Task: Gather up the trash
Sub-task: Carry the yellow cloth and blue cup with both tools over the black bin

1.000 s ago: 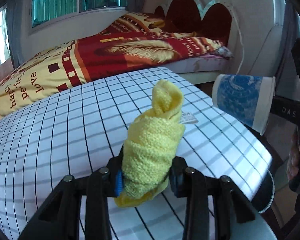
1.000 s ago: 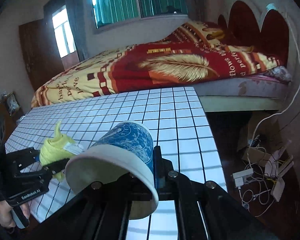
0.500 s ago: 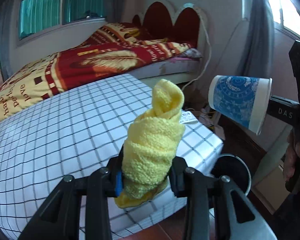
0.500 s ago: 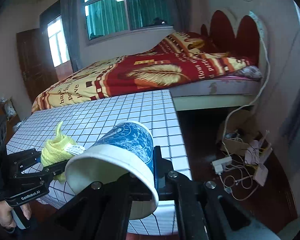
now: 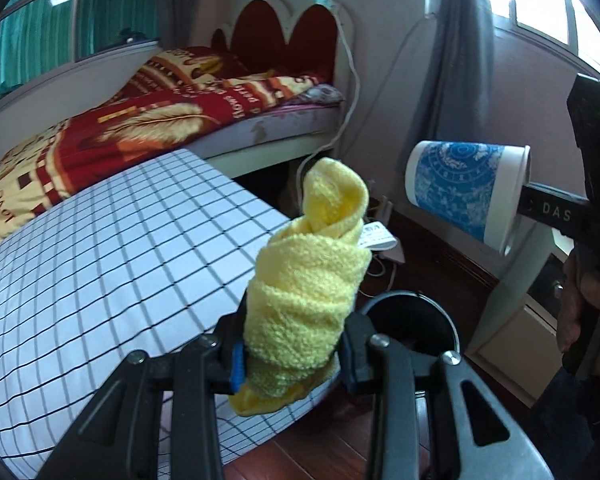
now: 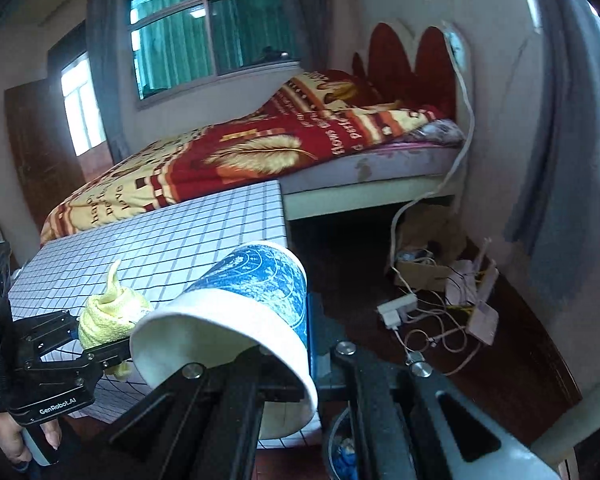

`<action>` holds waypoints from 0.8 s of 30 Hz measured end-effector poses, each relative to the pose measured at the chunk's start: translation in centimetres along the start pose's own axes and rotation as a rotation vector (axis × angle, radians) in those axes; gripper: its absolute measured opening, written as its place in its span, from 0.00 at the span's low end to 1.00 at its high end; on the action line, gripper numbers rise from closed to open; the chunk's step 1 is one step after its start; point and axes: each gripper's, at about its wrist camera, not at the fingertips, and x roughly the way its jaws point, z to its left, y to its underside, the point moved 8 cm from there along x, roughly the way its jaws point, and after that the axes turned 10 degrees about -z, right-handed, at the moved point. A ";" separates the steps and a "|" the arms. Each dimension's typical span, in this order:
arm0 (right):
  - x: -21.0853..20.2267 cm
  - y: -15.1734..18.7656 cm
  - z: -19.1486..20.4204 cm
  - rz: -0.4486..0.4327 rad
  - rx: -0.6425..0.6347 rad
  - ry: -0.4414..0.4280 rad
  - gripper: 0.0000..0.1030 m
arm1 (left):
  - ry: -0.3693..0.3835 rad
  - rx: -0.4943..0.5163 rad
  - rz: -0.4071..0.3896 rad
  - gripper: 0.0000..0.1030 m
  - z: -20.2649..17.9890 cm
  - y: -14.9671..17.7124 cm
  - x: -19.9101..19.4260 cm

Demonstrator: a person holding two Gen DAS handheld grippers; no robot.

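Beyond the checked table's edge [image 5: 140,240], the yellow cloth [image 5: 304,292] is clamped by the left gripper [image 5: 292,344] and the paper cup's [image 6: 236,320] rim pinched by the right gripper [image 6: 304,364], apparently for dropping into the black bin [image 5: 412,320] below.

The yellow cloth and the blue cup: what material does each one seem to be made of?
The yellow cloth, clamped in the left gripper, looks like soft terry or microfibre: a fuzzy looped pile, rolled folds and a sewn white label. The blue cup, pinched at its wall by the right gripper, seems to be paper: thin matt white rim and inside, printed blue pattern outside. Plastic cannot be excluded.
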 end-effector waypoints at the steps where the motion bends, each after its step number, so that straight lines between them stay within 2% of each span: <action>1: -0.3 0.3 -0.7 0.000 0.008 0.009 0.01 | 0.007 0.002 0.001 0.36 -0.5 0.1 0.0; 10: -2.6 2.4 -5.7 0.010 0.053 0.088 0.01 | 0.076 0.039 0.016 0.36 -5.3 0.3 1.5; 24: -4.7 6.4 -12.2 0.051 0.102 0.190 0.01 | 0.174 0.085 0.086 0.36 -11.4 2.8 4.6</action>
